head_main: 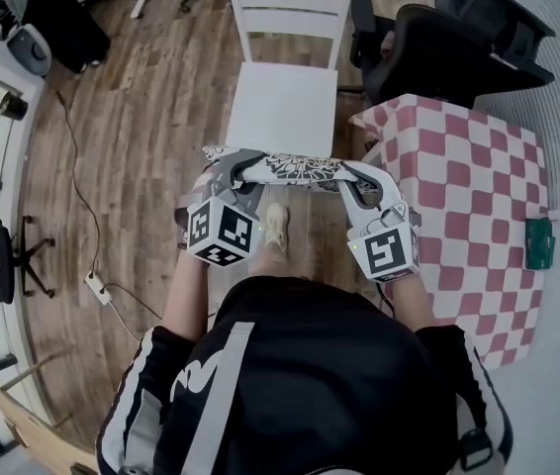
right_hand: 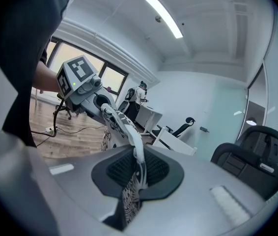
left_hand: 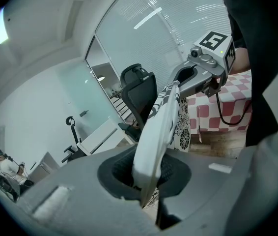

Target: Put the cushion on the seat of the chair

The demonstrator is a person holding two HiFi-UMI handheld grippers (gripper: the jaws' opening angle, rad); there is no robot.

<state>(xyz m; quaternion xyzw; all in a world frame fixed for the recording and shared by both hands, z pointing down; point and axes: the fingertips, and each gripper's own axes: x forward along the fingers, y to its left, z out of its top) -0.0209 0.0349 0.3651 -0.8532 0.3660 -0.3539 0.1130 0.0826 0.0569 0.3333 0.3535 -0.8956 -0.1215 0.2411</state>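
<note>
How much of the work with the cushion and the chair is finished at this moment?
Done: the left tool and right tool are each shut on an end of the cushion. In hand: it hangs just before the white chair. Left: lay it on the bare seat and release.

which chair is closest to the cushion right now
The white wooden chair: its bare seat is directly ahead of the carried cushion. The black office chairs are all farther off, out to the sides.
</note>
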